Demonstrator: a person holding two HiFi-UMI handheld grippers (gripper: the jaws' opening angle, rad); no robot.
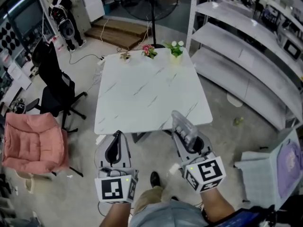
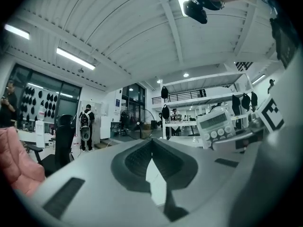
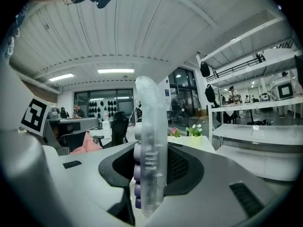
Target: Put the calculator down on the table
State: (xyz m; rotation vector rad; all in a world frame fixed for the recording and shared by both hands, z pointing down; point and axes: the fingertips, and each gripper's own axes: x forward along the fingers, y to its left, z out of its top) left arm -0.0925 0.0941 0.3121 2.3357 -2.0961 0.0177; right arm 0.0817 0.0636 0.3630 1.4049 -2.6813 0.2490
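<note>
My right gripper (image 1: 187, 137) is shut on the calculator (image 1: 184, 128), a pale, clear-cased one with rows of round keys. It stands on edge between the jaws in the right gripper view (image 3: 150, 155), keys facing left. It hangs just off the near edge of the white marble table (image 1: 142, 96), above the floor. The left gripper view catches its display and keys (image 2: 215, 126) at the right. My left gripper (image 1: 115, 144) is beside it on the left, also short of the table's edge. Its tips (image 2: 151, 142) meet with nothing between them.
Three small flower pots (image 1: 150, 51) line the table's far edge. A black office chair (image 1: 54, 86) and a pink cushioned chair (image 1: 33, 143) stand left. White shelving (image 1: 246, 60) runs along the right, with a grey seat (image 1: 279, 169) near it. A person (image 1: 61, 15) stands far back.
</note>
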